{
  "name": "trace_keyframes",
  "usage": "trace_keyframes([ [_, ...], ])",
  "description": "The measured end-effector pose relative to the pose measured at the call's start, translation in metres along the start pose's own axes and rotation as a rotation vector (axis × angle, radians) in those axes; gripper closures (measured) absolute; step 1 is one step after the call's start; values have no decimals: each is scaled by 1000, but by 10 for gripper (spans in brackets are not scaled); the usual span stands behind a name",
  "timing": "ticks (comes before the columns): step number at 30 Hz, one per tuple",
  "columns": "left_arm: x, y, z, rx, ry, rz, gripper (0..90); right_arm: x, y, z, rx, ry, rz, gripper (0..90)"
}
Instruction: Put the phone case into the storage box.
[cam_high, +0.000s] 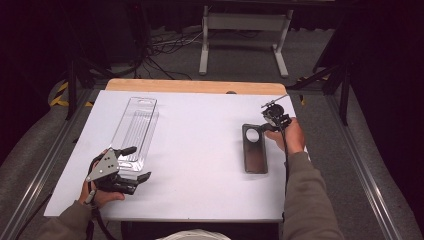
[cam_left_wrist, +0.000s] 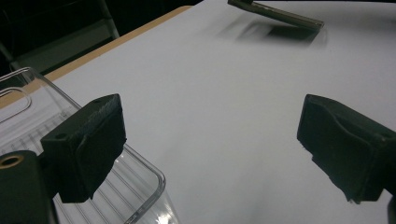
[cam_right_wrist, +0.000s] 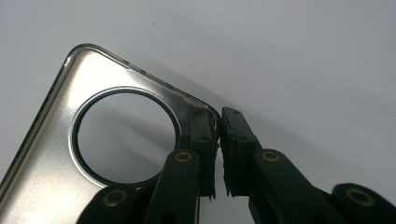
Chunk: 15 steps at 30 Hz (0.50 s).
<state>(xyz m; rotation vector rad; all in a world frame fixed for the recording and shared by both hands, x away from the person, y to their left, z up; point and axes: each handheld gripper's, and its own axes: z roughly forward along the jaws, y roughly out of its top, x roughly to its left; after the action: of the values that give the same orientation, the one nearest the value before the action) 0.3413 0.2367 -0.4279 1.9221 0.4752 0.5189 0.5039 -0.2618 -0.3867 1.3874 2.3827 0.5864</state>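
Observation:
A dark see-through phone case (cam_high: 255, 150) with a round camera hole lies lengthwise on the right half of the white sheet. My right gripper (cam_high: 265, 128) is shut on its far right corner. In the right gripper view the two pads (cam_right_wrist: 218, 121) pinch the case's rim (cam_right_wrist: 56, 154) beside the hole. In the left gripper view the case (cam_left_wrist: 280, 16) looks tilted, with a shadow under it. A clear plastic package shell (cam_high: 135, 125) lies on the left. My left gripper (cam_high: 137, 163) stands open at its near end, one pad (cam_left_wrist: 88, 140) over the shell's corner (cam_left_wrist: 28, 107).
The white sheet (cam_high: 200, 125) covers a wooden table whose far edge (cam_high: 195, 86) shows. A white metal stand (cam_high: 245, 35) and floor cables (cam_high: 165, 45) lie beyond the table. Metal rails run along both sides.

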Motion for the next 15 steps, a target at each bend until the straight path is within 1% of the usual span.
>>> trace_keyframes([
  [1,0,0,0,-1,2,5,85,1,-1,-3,-18,2,2,845],
  [2,1,0,-1,-1,0,1,85,3,-4,-8,-52,8,-1,845],
  [4,1,0,-1,-2,4,-1,85,7,-8,-14,-88,-3,-9,845],
  [5,0,0,0,-6,6,-1,85,8,-11,-18,-111,-5,-6,845],
  [6,0,0,0,-5,7,-2,85,9,-14,-21,-136,3,0,845],
  [9,0,1,0,-8,9,-8,85,11,-19,-28,-186,0,5,845],
  [11,0,1,0,-8,12,-10,85,14,-21,-35,-231,4,0,845],
  [12,1,2,0,-5,12,-5,85,16,-21,-39,-253,-1,-5,845],
  [14,-1,3,0,-19,18,-3,85,21,-22,-44,-291,-11,-20,845],
  [15,-1,4,-1,-17,20,0,86,24,-23,-46,-311,-15,-28,845],
])
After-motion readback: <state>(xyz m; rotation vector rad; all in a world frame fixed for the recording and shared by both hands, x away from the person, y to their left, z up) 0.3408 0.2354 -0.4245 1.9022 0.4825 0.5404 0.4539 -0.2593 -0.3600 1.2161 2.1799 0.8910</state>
